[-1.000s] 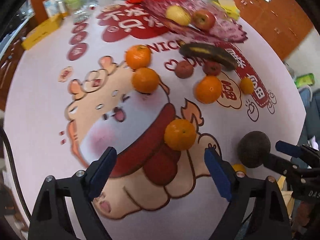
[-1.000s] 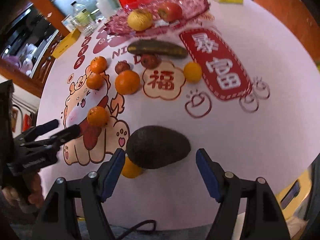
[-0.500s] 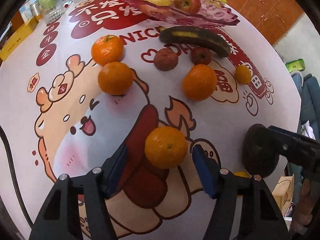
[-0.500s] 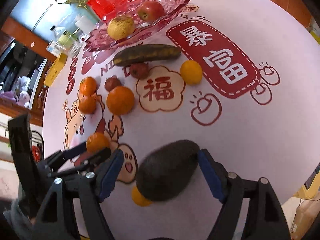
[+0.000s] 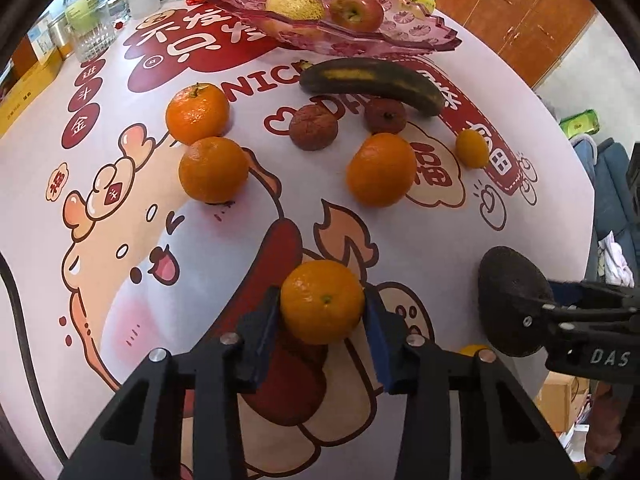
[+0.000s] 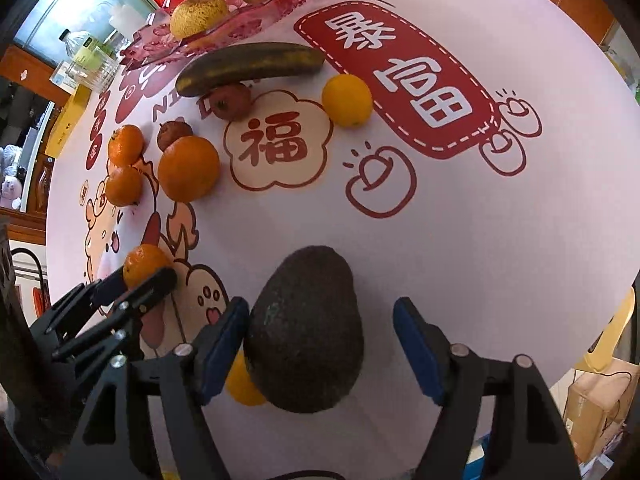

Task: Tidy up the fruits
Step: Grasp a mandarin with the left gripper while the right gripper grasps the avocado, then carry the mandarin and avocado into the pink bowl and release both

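My left gripper point(image 5: 322, 320) is shut on an orange mandarin point(image 5: 322, 301) near the table's front; it also shows in the right wrist view point(image 6: 143, 265). My right gripper point(image 6: 320, 344) is open around a dark avocado point(image 6: 306, 332): the left pad touches it, the right pad stands apart. The avocado also shows in the left wrist view point(image 5: 510, 300). A pink glass fruit plate point(image 5: 424, 38) at the back holds a pear point(image 5: 294, 2) and a red apple point(image 5: 356, 10).
Loose on the printed tablecloth lie a blackened banana point(image 5: 372, 84), three oranges point(image 5: 380, 174), two small dark red fruits point(image 5: 314, 127), and a small yellow citrus point(image 5: 472, 148). Another yellow fruit point(image 6: 244, 384) lies under the avocado. Bottles and a glass point(image 5: 94, 38) stand back left.
My left gripper moved forward and closed on the mandarin. My right gripper moved in around the avocado, which now stands lengthwise between the fingers.
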